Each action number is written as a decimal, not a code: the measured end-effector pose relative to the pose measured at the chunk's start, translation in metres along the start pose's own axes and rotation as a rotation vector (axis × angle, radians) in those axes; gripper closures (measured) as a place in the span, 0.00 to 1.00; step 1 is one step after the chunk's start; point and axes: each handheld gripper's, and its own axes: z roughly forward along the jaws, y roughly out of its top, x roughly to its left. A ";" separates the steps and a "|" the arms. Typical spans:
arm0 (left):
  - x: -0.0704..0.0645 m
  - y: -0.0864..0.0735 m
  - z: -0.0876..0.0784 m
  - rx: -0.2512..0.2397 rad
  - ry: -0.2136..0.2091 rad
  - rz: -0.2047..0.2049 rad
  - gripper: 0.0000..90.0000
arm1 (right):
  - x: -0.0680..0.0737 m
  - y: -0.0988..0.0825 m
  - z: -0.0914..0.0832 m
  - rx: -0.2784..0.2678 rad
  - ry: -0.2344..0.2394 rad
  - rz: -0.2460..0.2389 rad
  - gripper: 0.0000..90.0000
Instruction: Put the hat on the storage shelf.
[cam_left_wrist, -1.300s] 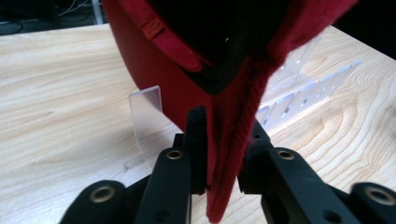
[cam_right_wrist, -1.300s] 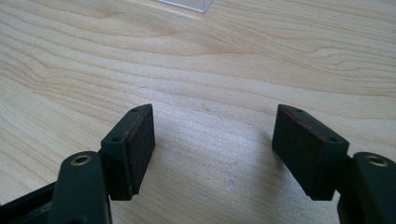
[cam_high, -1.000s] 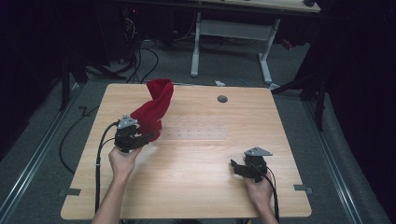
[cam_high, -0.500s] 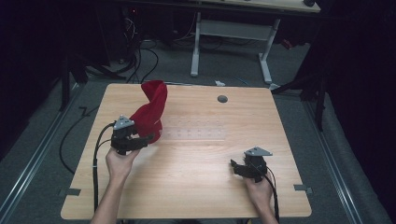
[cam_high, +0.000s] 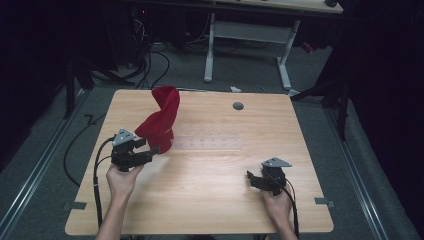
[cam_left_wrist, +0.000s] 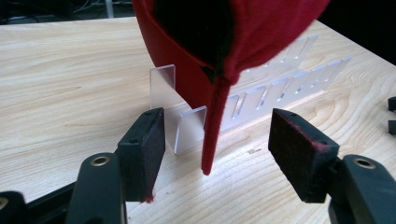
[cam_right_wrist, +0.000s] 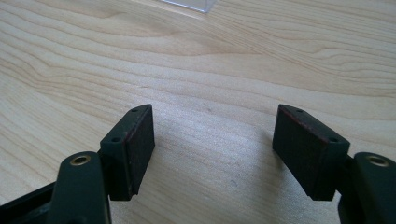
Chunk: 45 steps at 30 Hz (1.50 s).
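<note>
Backed off from the red cap (cam_left_wrist: 224, 51) now, my left tool (cam_left_wrist: 215, 149) just opened, jaws wide apart around its hanging edge without pressing it, cap propped on the clear rack (cam_high: 207, 144), my right tool (cam_right_wrist: 212, 149) gaping over bare counter (cam_high: 210, 190) well right of the cap.

Black claw (cam_high: 150, 151) (grey three-cornered top plate); black trailing cable (cam_high: 96, 170).
</note>
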 end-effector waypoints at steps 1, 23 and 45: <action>0.000 0.000 -0.002 -0.004 -0.003 -0.001 0.41 | 0.000 0.000 0.000 -0.001 0.000 -0.001 0.33; 0.001 -0.002 -0.030 -0.049 -0.019 -0.027 0.37 | 0.000 0.000 0.000 -0.001 -0.001 0.000 0.33; 0.001 -0.026 -0.038 -0.002 -0.012 -0.032 0.38 | 0.000 0.000 0.000 -0.001 -0.002 0.000 0.33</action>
